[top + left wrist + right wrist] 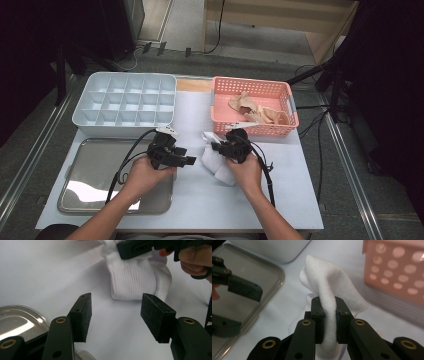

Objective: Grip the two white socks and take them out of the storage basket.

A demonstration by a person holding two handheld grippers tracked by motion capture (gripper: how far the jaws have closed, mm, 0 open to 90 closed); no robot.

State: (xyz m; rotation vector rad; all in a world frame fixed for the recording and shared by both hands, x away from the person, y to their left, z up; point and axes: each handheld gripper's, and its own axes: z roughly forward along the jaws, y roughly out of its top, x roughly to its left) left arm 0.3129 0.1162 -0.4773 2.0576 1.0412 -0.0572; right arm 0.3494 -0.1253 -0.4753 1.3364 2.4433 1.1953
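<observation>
Sock [329, 287], white and ribbed at the cuff, lies bunched on the white table [280, 190] just before the pink basket [250, 127]. Right gripper [329, 322] pinches a raised fold of it; left gripper [116, 315] stands released nearby, over the steel tray's [90, 170] edge.

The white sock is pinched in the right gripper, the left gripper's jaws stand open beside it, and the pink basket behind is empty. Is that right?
Not quite: the pink basket is not empty. The high view shows beige cloth pieces lying in it. The rest holds: the right gripper pinches the white sock, and the left gripper stands open beside it.
</observation>
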